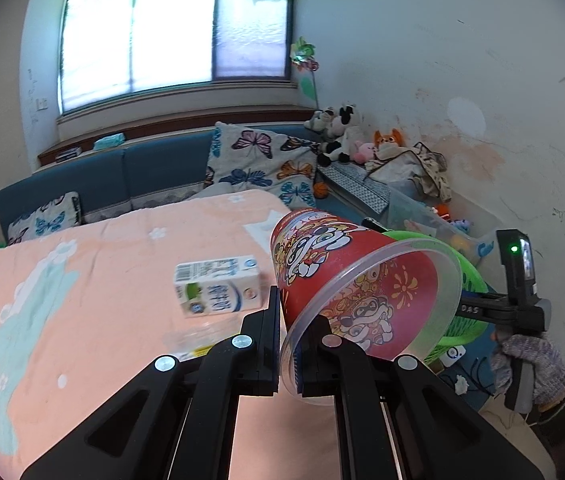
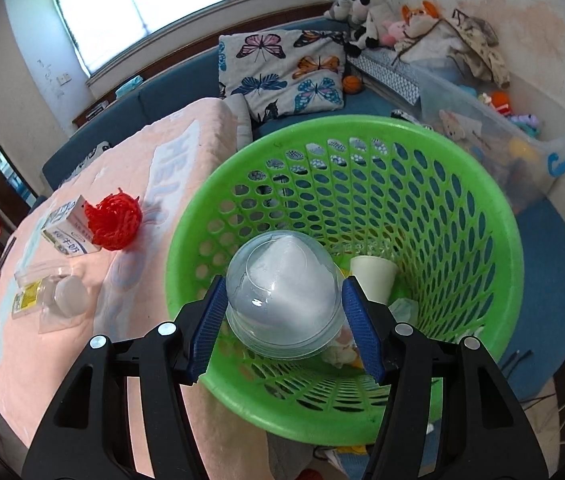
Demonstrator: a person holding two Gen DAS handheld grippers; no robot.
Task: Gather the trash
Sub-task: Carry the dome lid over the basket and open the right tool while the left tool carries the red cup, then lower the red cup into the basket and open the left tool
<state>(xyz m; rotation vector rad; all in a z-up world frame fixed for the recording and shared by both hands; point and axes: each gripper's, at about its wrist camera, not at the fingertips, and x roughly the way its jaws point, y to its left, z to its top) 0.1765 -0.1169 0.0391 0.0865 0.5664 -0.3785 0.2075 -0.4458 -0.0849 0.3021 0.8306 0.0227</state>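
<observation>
Two grippers each hold trash: the left gripper (image 1: 287, 344) is clamped tight on the rim of a red printed noodle cup (image 1: 356, 286), while the right gripper (image 2: 284, 322), part open, grips a clear domed plastic lid (image 2: 282, 296) over the green perforated plastic basket (image 2: 478, 208).

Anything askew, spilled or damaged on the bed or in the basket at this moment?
No spill or damage shows. The small white milk carton lies tipped on its side on the pink bedspread, beside a red mesh ball and clear plastic packaging. The white paper cup lies tilted inside the green perforated basket.
</observation>
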